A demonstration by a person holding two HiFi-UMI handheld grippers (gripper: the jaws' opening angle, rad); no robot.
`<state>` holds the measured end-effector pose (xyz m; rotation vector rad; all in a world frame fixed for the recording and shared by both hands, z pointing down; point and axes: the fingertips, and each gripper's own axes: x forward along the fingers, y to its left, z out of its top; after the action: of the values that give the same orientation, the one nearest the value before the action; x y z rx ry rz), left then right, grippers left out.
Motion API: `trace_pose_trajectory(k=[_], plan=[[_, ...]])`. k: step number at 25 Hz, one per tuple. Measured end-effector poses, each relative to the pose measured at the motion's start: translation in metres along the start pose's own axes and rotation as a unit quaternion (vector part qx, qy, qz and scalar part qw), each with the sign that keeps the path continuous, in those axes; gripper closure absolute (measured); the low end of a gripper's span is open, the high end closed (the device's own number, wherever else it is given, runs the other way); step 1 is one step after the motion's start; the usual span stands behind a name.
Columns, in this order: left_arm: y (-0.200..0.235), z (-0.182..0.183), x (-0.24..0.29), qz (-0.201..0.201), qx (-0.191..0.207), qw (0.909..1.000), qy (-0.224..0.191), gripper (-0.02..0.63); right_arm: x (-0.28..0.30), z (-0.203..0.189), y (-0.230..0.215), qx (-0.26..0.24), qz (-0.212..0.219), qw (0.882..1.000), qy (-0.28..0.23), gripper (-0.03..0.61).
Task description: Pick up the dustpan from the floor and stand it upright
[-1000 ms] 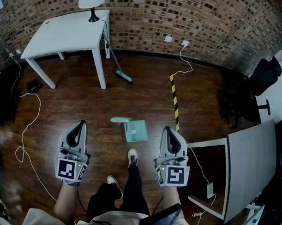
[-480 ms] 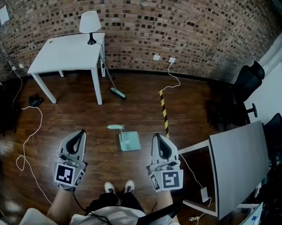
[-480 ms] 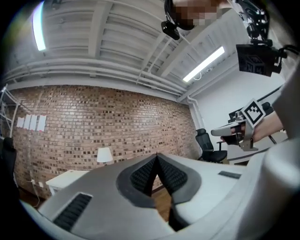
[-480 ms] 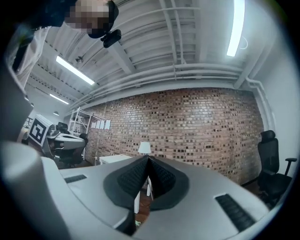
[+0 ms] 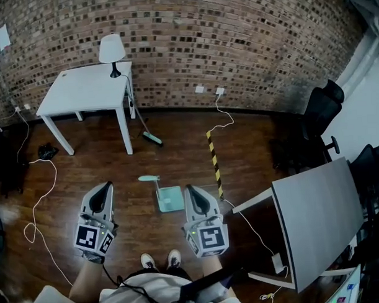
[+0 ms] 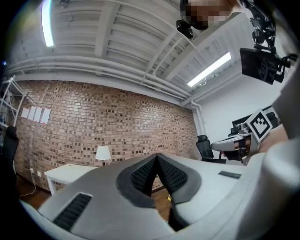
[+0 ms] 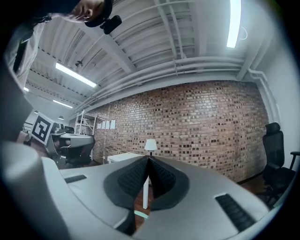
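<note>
The dustpan (image 5: 168,198) lay flat on the floor between the two grippers, its near right corner cut off by the right gripper (image 5: 191,189). That one and the left gripper (image 5: 106,185) both had jaws closed tip to tip on nothing. In the right gripper view only a mint sliver showed under the jaws. In the left gripper view the gripper's own body blocked most of the floor. Far left, a broom (image 5: 153,138) stood by the table (image 5: 82,89), its handle faint.

Lamp (image 5: 111,48) on white table (image 5: 82,92); broom (image 5: 153,138) beside table leg.
</note>
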<state>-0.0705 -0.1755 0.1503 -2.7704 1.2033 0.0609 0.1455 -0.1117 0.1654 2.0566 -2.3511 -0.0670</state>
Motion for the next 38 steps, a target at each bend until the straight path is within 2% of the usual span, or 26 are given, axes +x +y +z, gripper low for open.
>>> trace_pose_trajectory(k=[7, 14, 19, 23, 27, 30, 34, 38], plan=[[-0.001, 0.004, -0.016, -0.001, 0.010, 0.9999, 0.004, 0.617, -0.024, -0.002, 0.004, 0.017, -0.020, 1.000, -0.001, 0.583], [-0.013, 0.000, -0.040, -0.036, 0.033, 0.9986, 0.019, 0.618, -0.049, 0.007, 0.014, 0.024, -0.046, 0.999, 0.003, 0.583], [-0.017, 0.007, -0.058, -0.035, 0.032, 0.9987, 0.019, 0.618, -0.058, 0.018, 0.029, 0.023, -0.036, 0.999, -0.004, 0.583], [-0.060, 0.009, -0.083, -0.045, 0.061, 0.9970, 0.019, 0.618, -0.092, 0.011, 0.032, 0.033, -0.024, 0.999, 0.000, 0.583], [-0.111, 0.010, -0.111, -0.048, 0.062, 0.9967, 0.019, 0.618, -0.150, 0.005, 0.024, 0.043, -0.020, 0.999, -0.008, 0.583], [-0.165, 0.011, -0.145, -0.036, 0.058, 0.9975, 0.018, 0.618, -0.211, -0.002, 0.013, 0.042, -0.009, 0.999, -0.012, 0.583], [-0.228, 0.011, -0.200, -0.002, 0.055, 0.9982, 0.023, 0.618, -0.298, -0.009, -0.006, 0.018, 0.003, 1.000, -0.013, 0.583], [-0.271, 0.025, -0.241, -0.002, 0.023, 0.9995, 0.021, 0.618, -0.365, 0.001, -0.011, 0.028, -0.006, 0.999, -0.015, 0.583]])
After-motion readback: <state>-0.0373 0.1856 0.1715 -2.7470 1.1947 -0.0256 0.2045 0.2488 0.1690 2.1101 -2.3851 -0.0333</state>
